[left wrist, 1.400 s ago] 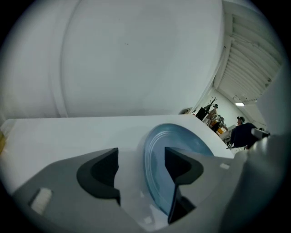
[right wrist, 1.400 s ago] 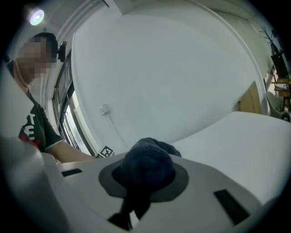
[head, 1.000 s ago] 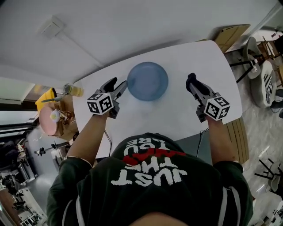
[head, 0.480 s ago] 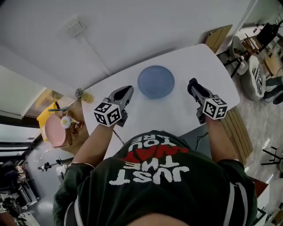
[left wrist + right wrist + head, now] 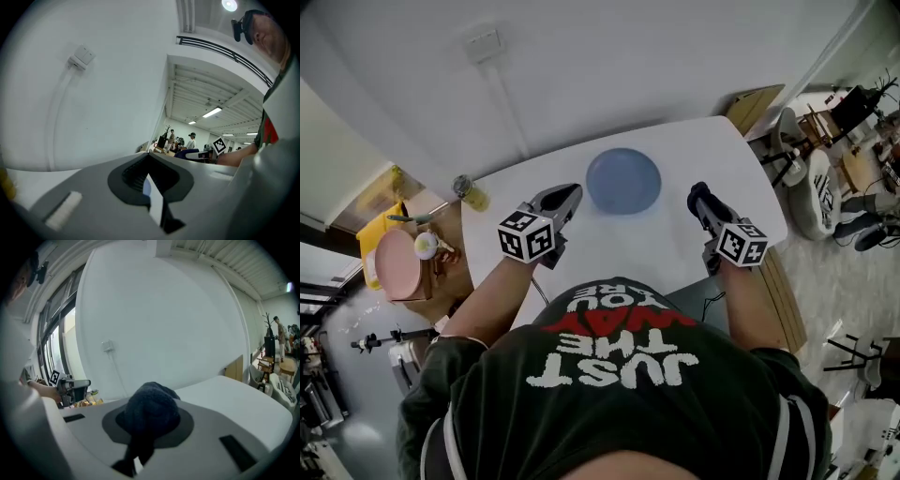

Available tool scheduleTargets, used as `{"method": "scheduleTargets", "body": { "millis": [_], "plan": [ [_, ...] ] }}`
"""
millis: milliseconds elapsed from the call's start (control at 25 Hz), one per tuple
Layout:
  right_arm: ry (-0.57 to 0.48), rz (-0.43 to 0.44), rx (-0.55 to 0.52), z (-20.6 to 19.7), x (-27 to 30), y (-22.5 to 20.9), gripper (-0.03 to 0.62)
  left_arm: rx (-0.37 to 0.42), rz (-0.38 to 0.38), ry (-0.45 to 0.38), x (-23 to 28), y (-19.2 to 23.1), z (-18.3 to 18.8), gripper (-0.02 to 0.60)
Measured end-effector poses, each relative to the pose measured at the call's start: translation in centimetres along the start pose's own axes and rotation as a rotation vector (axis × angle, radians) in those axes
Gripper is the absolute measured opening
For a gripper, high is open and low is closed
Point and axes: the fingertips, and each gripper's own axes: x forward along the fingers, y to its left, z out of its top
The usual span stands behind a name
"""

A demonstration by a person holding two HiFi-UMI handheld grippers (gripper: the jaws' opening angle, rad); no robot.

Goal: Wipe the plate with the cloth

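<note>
Head view, round plate point(image 5: 623, 181), left gripper point(image 5: 572, 192) jaws closed, right gripper point(image 5: 697, 192) pinching fuzzy cloth point(image 5: 150, 411)

One white table point(image 5: 661, 234). One blue plate point(image 5: 623, 181). One dark cloth point(image 5: 149, 411). Two grippers: left gripper point(image 5: 569, 195), right gripper point(image 5: 699, 194). One yellowish bottle point(image 5: 472, 194). One pink round object point(image 5: 394, 265), possibly a stool. One cardboard sheet point(image 5: 753, 105).
</note>
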Motion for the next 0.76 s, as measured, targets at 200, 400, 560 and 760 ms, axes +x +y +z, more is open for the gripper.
{"method": "scheduleTargets", "body": {
  "millis": [200,400,560,760],
  "plan": [
    [0.015,0.012,-0.008,-0.08,0.51,0.43,0.049,-0.014,0.012,0.008,-0.50,0.50,-0.14,0.006],
    [0.020,0.012,-0.012,-0.28,0.47,0.48,0.049,-0.019,0.016,0.024,-0.63,0.52,-0.62,0.008],
    [0.021,0.011,-0.009,-0.22,0.46,0.16,0.049,-0.015,0.012,0.030,-0.24,0.38,-0.71,0.007],
    [0.027,0.013,-0.013,-0.26,0.62,0.20,0.049,-0.019,0.010,0.033,-0.11,0.43,-0.75,0.008]
  ]
}}
